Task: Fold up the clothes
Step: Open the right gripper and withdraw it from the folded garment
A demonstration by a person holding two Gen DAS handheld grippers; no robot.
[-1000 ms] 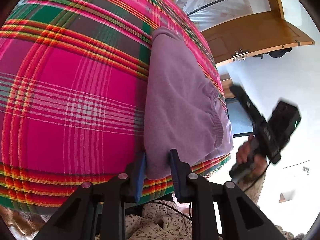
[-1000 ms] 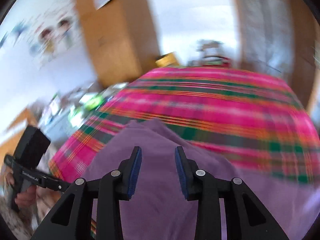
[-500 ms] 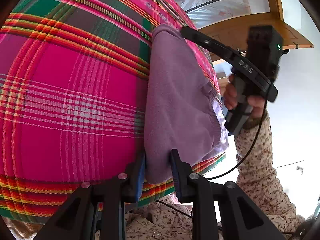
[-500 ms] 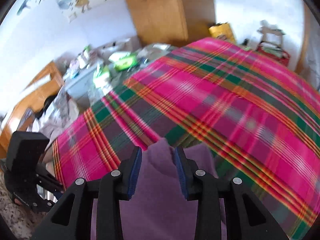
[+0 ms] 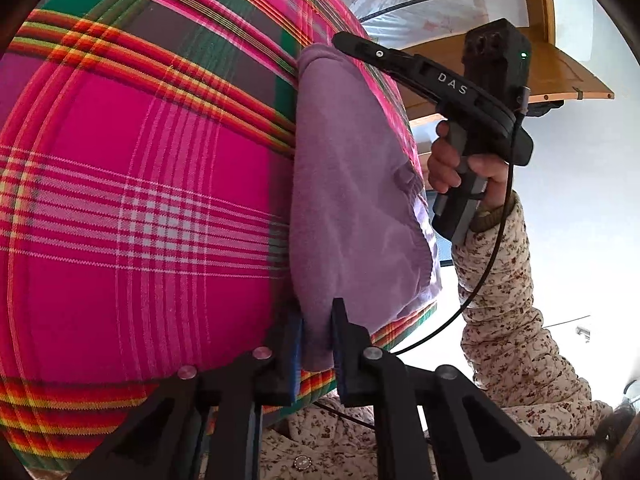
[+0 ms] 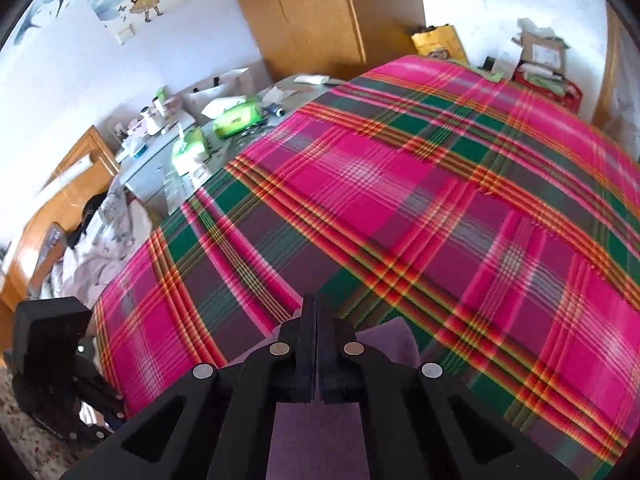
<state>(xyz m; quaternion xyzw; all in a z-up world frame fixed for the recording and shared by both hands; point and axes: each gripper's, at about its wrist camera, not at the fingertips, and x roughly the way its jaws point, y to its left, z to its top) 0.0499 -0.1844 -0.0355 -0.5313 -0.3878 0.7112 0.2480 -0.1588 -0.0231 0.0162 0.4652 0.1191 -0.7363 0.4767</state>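
garment (image 5: 352,200), a lilac knit piece, lies as a narrow doubled strip along the right-centre of the left wrist view, on the plaid bedspread (image 5: 140,200), close to the bed's edge. it's already folded at least once lengthwise, w/ a ribbed hem and a paler layer peeking out at mid right. left gripper (image 5: 316,336) at bottom centre is clamped on the strip's near end. right gripper (image 6: 316,344) at bottom centre of the right wrist view has its jaws pressed together at the far end of the strip; purple cloth shows under and beside them, but whether any is pinched between them i can't tell. my read: both ends are taken, which fits bringing one end over to the other for another fold, or shifting a piece that's folded enough; pics don't settle which.

around: person's hand (image 5: 460,168) and floral sleeve (image 5: 512,320) at right of the left view, cable looping below. in the right view, cluttered side table (image 6: 168,160) w/ green packs upper left, wardrobe (image 6: 320,12) top centre, boxes top right. bedspread ahead is bare, so nothing blocks a fold; only the nearby bed edge risks a slip-off.
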